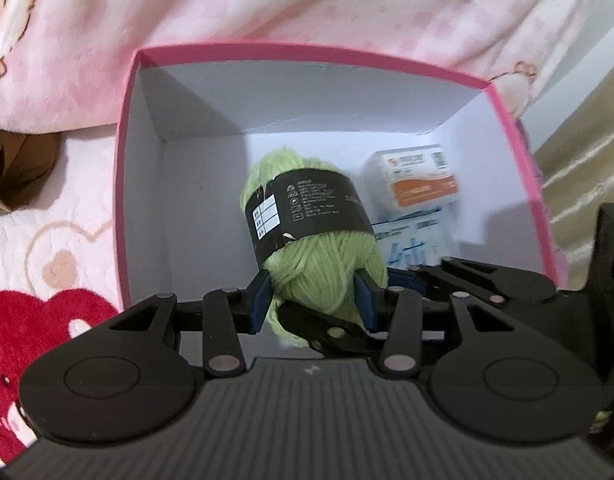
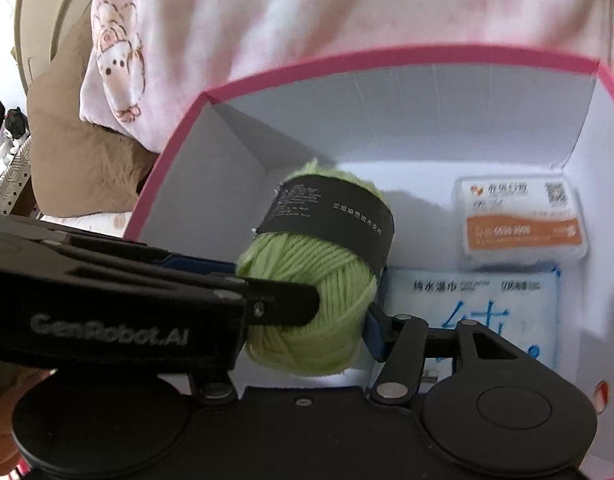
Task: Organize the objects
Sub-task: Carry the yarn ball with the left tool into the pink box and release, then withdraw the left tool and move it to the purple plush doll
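Cam setup: 2 wrist fisheyes, both aimed down into the pink box (image 1: 507, 120).

Left wrist cam: sits behind its own fingers, looks fwd/down into box from near side, close range; left gripper (image 1: 313, 300) fills lower frame. Right wrist cam: same kind of mount, angled in from the right, v. close; right gripper (image 2: 339, 320) in lower frame, left gripper body crossing at left. Shared by both: green yarn ball (image 1: 307, 216) (image 2: 319, 276), orange-label pack (image 1: 415, 180) (image 2: 523, 220), wipes pack (image 1: 411, 240) (image 2: 467, 304), box interior, pink blanket (image 1: 267, 0) (image 2: 347, 8) behind.
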